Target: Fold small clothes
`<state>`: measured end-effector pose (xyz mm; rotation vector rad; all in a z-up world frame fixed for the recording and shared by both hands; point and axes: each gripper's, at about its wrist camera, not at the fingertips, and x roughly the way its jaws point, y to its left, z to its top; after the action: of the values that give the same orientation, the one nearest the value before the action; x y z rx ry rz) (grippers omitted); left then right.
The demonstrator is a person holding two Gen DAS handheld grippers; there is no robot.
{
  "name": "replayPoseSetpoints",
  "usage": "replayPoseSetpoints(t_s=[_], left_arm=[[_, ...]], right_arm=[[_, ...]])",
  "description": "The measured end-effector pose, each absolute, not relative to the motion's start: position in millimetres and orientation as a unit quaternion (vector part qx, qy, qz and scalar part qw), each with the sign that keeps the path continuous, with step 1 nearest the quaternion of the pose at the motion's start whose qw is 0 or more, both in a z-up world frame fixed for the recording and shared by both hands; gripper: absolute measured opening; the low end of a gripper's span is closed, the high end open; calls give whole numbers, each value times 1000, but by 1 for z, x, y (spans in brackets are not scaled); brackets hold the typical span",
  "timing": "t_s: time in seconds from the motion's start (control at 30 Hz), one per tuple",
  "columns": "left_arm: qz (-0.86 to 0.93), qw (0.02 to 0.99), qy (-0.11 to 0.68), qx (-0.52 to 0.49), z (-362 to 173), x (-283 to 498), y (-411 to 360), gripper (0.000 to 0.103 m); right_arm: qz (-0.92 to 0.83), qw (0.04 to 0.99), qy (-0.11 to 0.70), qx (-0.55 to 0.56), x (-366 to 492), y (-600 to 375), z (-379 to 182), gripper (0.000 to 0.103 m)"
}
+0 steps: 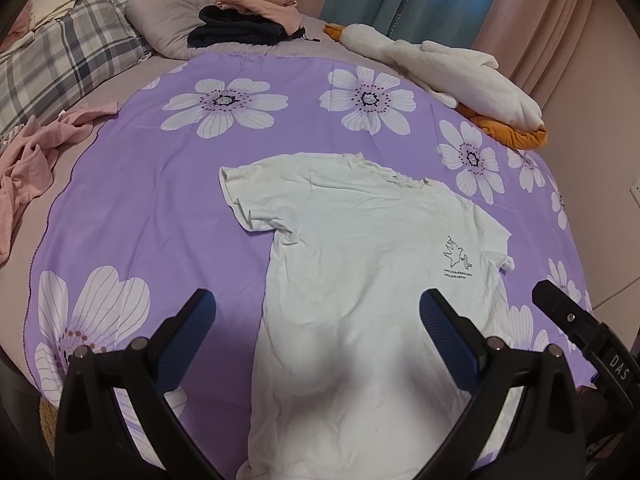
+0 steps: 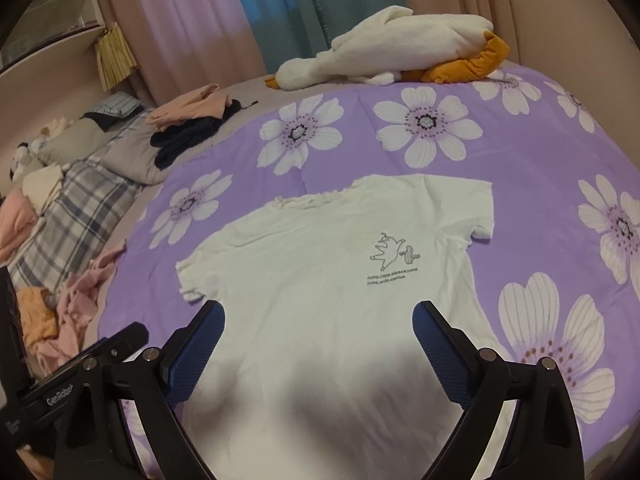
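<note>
A small white t-shirt (image 1: 360,264) with a line drawing on the chest lies flat, face up, on a purple flowered sheet (image 1: 160,200). It also shows in the right wrist view (image 2: 320,280). My left gripper (image 1: 318,312) is open and empty, hovering above the shirt's lower left side. My right gripper (image 2: 318,320) is open and empty, hovering above the shirt's lower middle. The right gripper's body (image 1: 580,332) shows at the right edge of the left wrist view. The left gripper's body (image 2: 80,376) shows at the lower left of the right wrist view.
A white and orange plush goose (image 1: 460,68) lies at the sheet's far edge. Folded pink and dark clothes (image 1: 248,16) sit on a grey pillow. A crumpled pink garment (image 1: 32,160) and a plaid pillow (image 1: 60,64) lie to the left. Curtains (image 2: 240,8) hang behind.
</note>
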<state>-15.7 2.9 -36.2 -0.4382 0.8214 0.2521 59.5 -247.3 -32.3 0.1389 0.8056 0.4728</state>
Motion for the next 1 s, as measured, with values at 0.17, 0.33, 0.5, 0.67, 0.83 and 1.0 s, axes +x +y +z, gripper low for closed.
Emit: replayPoseSetpoints(t_s=[0.17,0.33,0.5,0.67,0.83,1.0], left_arm=[[118,885,395,-215,-38,-15,3,102],[109,885,398,-217,-39,-13,3,102],[104,884,400,-220,-41,-11,3,102],[100,885,397,-222,-41,-12,2,102],[95,881,399,-236,-42,-12,5,101],[87,880,399,-242,-41,-12,6,101]], right_arm=[[217,892,391,70,61,-251,-34,93],[210,892,394,73,62,-252,-35,92],[206,892,395,71,62,-252,-35,92],[198,893,397,75,64,-255,-37,92],[194,892,400,80,65,-258,-38,90],[190,893,401,80,65,-259,-38,88]])
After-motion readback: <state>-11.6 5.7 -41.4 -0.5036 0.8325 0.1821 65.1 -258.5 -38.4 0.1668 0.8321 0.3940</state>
